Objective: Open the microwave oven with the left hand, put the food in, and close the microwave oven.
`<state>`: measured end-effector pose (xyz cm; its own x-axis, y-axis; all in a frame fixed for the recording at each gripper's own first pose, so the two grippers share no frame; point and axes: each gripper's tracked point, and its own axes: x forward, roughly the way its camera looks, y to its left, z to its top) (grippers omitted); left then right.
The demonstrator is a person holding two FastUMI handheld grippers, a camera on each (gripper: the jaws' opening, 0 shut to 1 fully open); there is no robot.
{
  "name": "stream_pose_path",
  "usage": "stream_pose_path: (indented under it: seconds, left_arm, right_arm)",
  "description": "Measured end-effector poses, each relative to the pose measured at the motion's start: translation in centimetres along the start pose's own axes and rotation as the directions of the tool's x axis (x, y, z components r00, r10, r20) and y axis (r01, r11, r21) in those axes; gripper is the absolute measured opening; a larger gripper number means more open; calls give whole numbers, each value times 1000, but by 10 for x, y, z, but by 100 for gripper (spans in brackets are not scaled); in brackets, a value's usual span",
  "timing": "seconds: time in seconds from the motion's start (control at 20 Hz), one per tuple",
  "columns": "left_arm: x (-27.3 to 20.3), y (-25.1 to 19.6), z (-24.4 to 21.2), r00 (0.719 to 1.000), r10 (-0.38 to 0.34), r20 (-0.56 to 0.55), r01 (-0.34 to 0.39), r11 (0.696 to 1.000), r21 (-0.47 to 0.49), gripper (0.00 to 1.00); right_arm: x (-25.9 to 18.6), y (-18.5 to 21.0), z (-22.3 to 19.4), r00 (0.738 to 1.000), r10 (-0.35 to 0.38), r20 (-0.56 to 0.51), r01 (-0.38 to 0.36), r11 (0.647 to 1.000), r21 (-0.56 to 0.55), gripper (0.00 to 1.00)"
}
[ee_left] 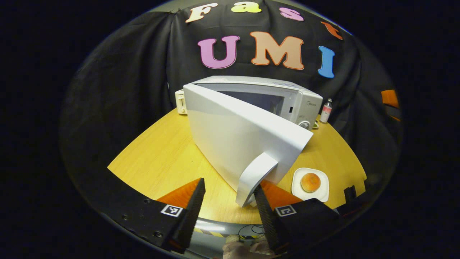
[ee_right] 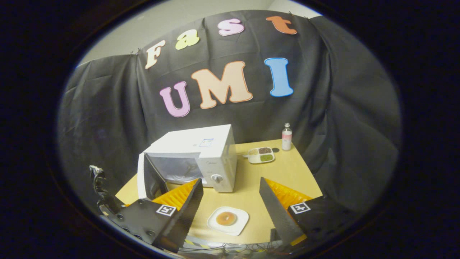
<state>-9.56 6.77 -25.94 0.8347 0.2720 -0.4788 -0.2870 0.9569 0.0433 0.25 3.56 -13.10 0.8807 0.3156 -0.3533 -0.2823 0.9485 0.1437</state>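
The white microwave stands at the back of the wooden table, its door swung partly open toward me. The door's handle sits between the fingers of my left gripper, close against the right-hand finger; the jaws stand wide and are not pressing on it. A round bun lies on a white plate on the table to the right of the door. In the right gripper view the microwave shows its open door and cavity. My right gripper hovers open above the plate with the bun.
A small bottle and a divided tray of food stand at the table's back right. A white toaster-like box sits behind the microwave's left side. The table's front edge lies just below my left fingers.
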Motion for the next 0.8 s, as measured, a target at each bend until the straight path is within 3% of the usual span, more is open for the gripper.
stream_pose_path:
  seconds: [0.1,0.2,0.55,0.8]
  left_arm:
    - [-10,15,-2,1000,26,-3,-26,999,-37,88]
    - [-18,29,-6,999,50,-8,-50,997,-64,92]
    - [-46,100,-24,989,144,-31,-147,985,-87,92]
    - [-52,156,-29,985,168,-33,-171,969,-179,90]
  right_arm:
    - [5,9,-3,1000,19,-9,-19,1000,5,92]
    - [9,20,-6,999,38,-20,-38,999,8,92]
    - [26,68,-23,995,86,-53,-87,996,-15,92]
    - [31,96,-40,994,80,-76,-82,996,-19,92]
